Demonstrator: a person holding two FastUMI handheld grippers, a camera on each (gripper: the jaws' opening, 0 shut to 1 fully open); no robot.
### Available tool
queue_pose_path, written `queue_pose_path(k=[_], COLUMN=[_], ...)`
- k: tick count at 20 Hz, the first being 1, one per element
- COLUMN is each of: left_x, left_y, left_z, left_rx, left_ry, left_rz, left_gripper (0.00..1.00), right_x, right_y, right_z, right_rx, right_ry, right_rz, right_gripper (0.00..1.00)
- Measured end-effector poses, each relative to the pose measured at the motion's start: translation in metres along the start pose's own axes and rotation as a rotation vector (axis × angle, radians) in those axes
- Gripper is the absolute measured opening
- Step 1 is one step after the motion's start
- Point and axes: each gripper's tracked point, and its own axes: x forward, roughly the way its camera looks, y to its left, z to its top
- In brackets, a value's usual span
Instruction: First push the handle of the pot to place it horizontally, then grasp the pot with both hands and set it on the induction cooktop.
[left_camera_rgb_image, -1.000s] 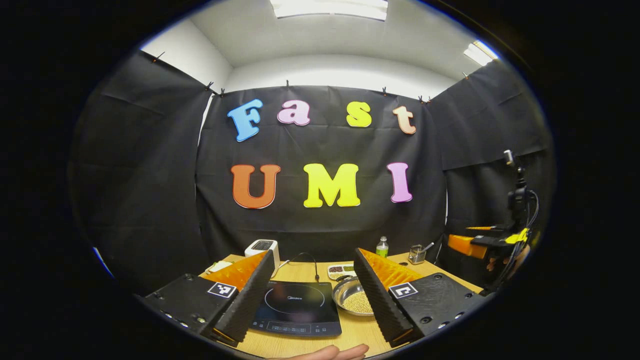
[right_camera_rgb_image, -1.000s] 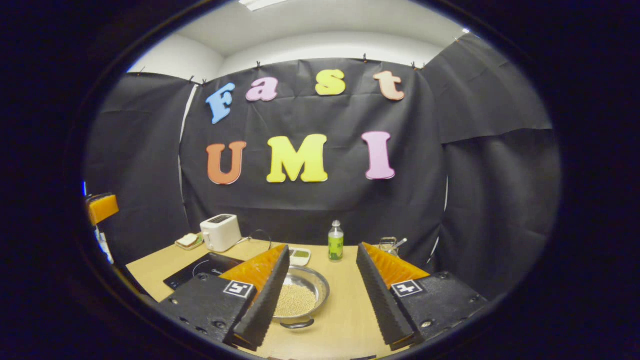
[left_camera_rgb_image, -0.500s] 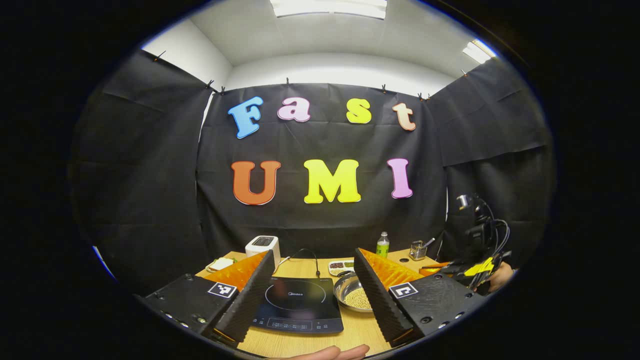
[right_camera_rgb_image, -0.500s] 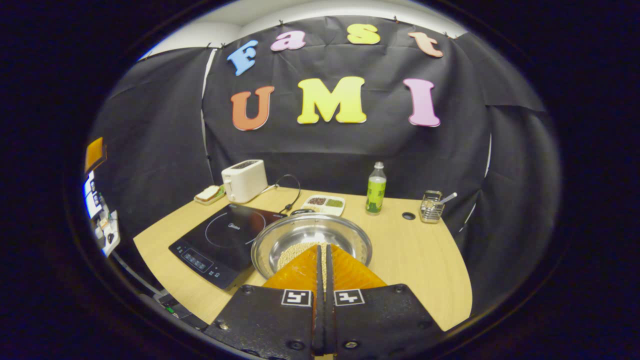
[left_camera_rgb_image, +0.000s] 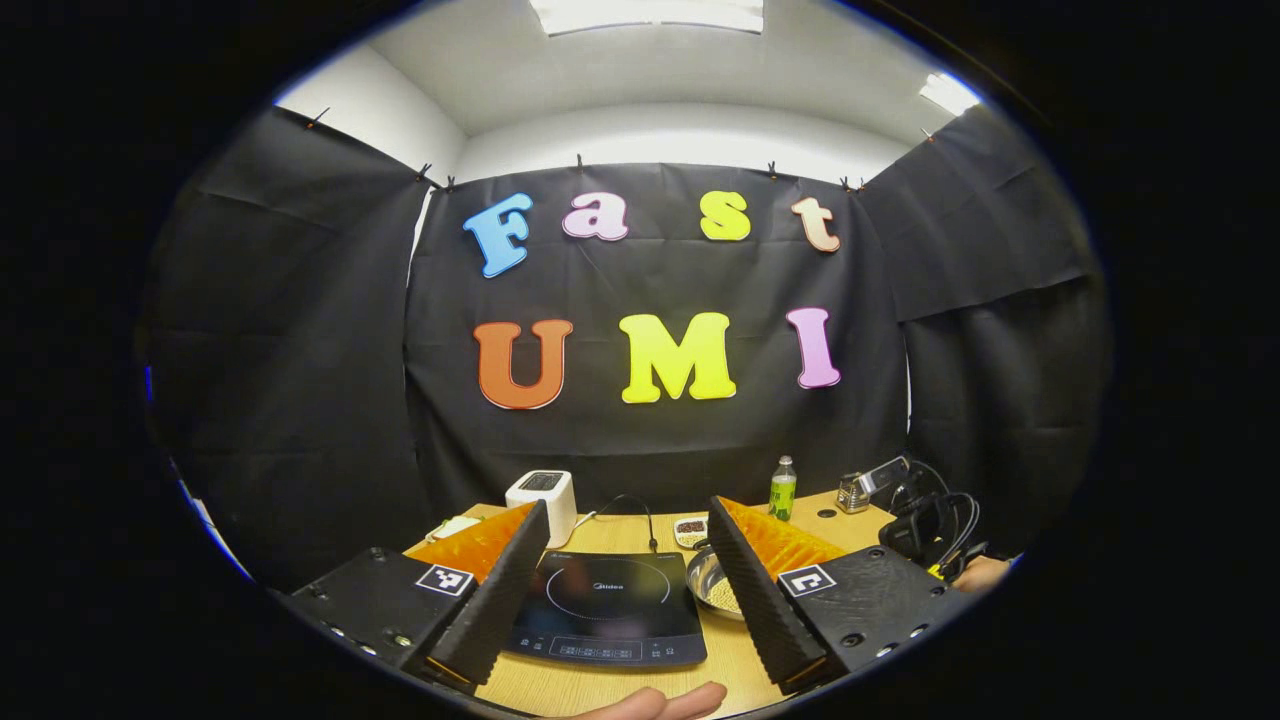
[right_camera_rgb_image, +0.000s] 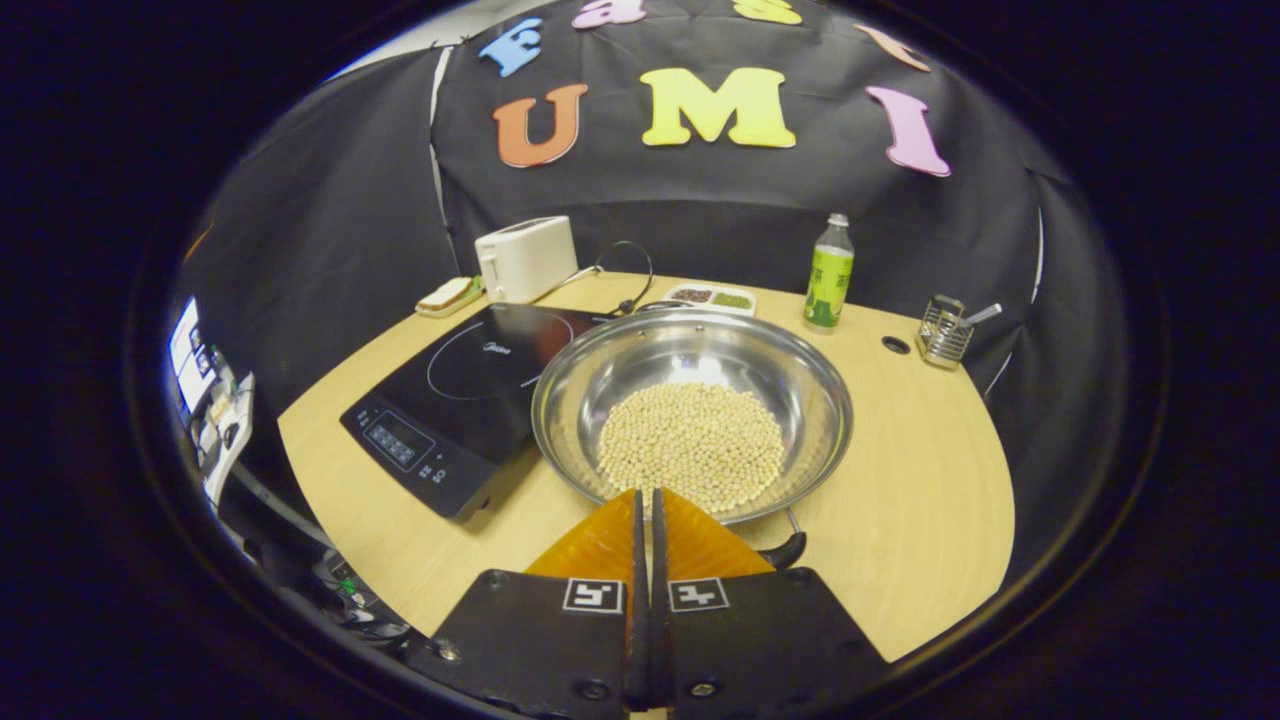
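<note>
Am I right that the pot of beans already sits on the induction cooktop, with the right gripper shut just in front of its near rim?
Not quite. In the right gripper view the pot rests on the wooden table beside the induction cooktop, not on it. The rest holds: beans lie inside, and the right gripper is shut just in front of the near rim.

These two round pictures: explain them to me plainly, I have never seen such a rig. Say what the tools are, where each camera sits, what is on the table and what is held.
A person holds a two-finger gripper in each hand; a camera rides on each one. In the left gripper view, the left gripper is open above the table's near edge, facing the induction cooktop. In the right gripper view, the right gripper is shut with nothing in it, at the near rim of the steel pot, which holds beans and stands beside the cooktop. Behind stand a toaster, a bottle, a small dish and a wire holder. Neither gripper holds anything.
</note>
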Motion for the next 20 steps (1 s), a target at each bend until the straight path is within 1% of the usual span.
queue_pose_path(k=[2,5,6,7,8,9,10,13,15,17,20], left_x=[0.003,0.007,0.007,0.009,0.009,0.01,0.012,0.021,0.028,0.036,0.047], left_y=[-0.001,-0.007,-0.003,-0.001,-0.001,-0.001,0.0,0.014,0.014,0.013,0.007], left_z=[-0.003,-0.002,0.001,0.006,0.012,0.018,0.024,0.035,0.035,0.034,0.034], left_rx=[0.009,0.013,0.006,-0.011,-0.031,-0.048,-0.05,-0.025,-0.025,-0.036,-0.044], left_ry=[0.013,0.017,0.011,-0.006,-0.02,-0.032,-0.045,-0.07,-0.062,-0.052,-0.047], left_rz=[0.004,-0.009,0.001,0.008,0.005,-0.002,-0.008,0.028,0.037,0.029,0.008], left_gripper=[0.95,0.95,0.95,0.95,0.96,0.96,0.96,0.96,0.96,0.96,0.96], right_x=[0.006,0.011,0.011,0.011,0.01,0.009,0.008,0.009,0.011,0.012,0.011], right_y=[0.004,0.006,0.006,0.005,0.003,0.0,0.0,-0.002,-0.001,-0.001,-0.009], right_z=[-0.013,-0.021,-0.02,-0.02,-0.021,-0.021,-0.023,-0.03,-0.035,-0.036,-0.035], right_rx=[-0.014,-0.03,-0.028,-0.028,-0.027,-0.032,-0.042,-0.053,-0.047,-0.039,-0.04], right_ry=[0.033,0.06,0.062,0.063,0.069,0.076,0.081,0.106,0.129,0.144,0.154], right_rz=[0.015,0.026,0.036,0.042,0.039,0.033,0.035,0.053,0.082,0.107,0.109], right_gripper=[0.0,0.0,0.0,0.04,0.04,0.04,0.0,0.01,0.01,0.01,0.01])
